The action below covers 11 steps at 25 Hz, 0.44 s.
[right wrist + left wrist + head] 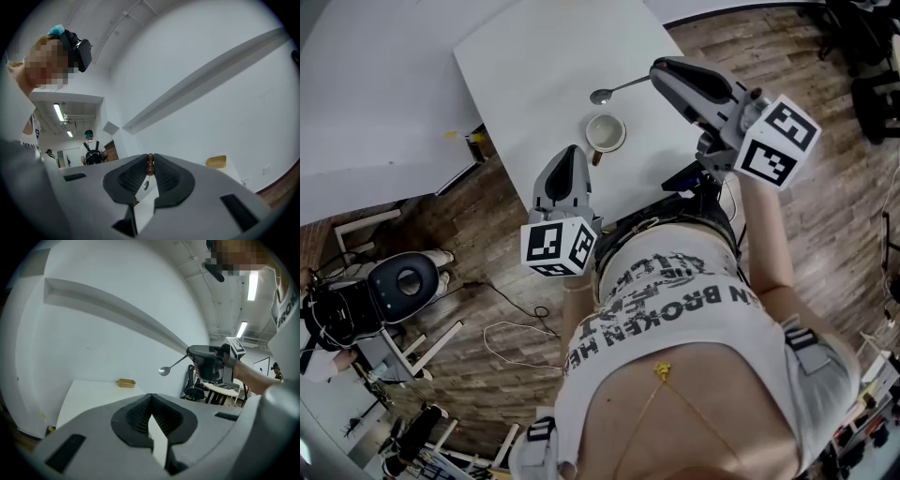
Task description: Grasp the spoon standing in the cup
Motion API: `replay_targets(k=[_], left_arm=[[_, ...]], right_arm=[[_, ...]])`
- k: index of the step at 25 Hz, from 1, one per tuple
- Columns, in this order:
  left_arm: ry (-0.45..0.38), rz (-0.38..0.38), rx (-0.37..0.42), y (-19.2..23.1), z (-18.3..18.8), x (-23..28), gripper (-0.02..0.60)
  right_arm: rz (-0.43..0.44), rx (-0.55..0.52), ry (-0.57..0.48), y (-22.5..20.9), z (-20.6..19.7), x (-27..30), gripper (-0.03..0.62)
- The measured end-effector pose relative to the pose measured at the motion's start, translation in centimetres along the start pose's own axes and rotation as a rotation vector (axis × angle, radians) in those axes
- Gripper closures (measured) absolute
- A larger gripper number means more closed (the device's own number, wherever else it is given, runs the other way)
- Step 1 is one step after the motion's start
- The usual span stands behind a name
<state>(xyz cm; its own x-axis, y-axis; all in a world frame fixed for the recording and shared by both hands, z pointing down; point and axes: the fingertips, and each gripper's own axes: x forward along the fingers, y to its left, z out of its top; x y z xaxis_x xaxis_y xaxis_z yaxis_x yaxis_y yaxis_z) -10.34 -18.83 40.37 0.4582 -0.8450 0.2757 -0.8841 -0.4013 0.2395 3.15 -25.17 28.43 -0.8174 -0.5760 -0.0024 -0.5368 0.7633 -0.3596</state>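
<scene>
My right gripper (661,73) is shut on a metal spoon (617,91), held in the air above the white table (534,56). The spoon's bowl points left, away from the jaws. The right gripper view shows the brown end of the handle (150,163) pinched between the pads. A pale cup (605,133) with a brown handle stands on the table just below the spoon, with nothing standing in it. My left gripper (567,173) hovers at the table's near edge beside the cup, shut and holding nothing. The left gripper view shows the spoon (165,371) sticking out of the right gripper (191,352).
A small tan box (126,383) lies at the far side of the table. A second white table (366,84) stands to the left. An office chair (403,281) and loose cables (520,330) are on the wooden floor. People (93,151) stand in the background.
</scene>
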Motion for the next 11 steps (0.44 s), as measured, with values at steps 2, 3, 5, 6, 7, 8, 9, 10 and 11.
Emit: replay_targets(k=[2, 3, 5, 6, 7, 8, 9, 10, 11], left_arm=[[0.001, 0.000, -0.001, -0.02, -0.06, 0.03, 0.584], [0.001, 0.000, -0.002, -0.03, -0.08, 0.04, 0.584], [0.002, 0.000, -0.002, -0.05, -0.10, 0.06, 0.585], [0.002, 0.000, -0.002, -0.05, -0.11, 0.07, 0.586], [0.002, 0.000, -0.001, -0.05, -0.13, 0.08, 0.585], [0.003, 0.000, -0.001, -0.05, -0.15, 0.09, 0.584], [0.003, 0.001, -0.002, -0.05, -0.16, 0.09, 0.584], [0.003, 0.002, -0.002, -0.05, -0.18, 0.10, 0.586], [0.004, 0.003, -0.003, -0.05, -0.20, 0.10, 0.584]], right_arm=[[0.000, -0.001, 0.002, -0.03, -0.03, 0.00, 0.551], [-0.001, -0.002, 0.003, -0.05, -0.06, -0.01, 0.551], [-0.002, -0.003, 0.005, -0.08, -0.10, 0.00, 0.551], [-0.002, -0.003, 0.006, -0.09, -0.11, 0.01, 0.551], [-0.002, -0.003, 0.007, -0.11, -0.13, 0.02, 0.551], [-0.002, -0.003, 0.009, -0.13, -0.16, 0.02, 0.551], [-0.002, -0.003, 0.011, -0.14, -0.20, 0.03, 0.551], [-0.002, -0.003, 0.014, -0.15, -0.24, 0.04, 0.551], [-0.002, -0.004, 0.017, -0.15, -0.29, 0.05, 0.551]])
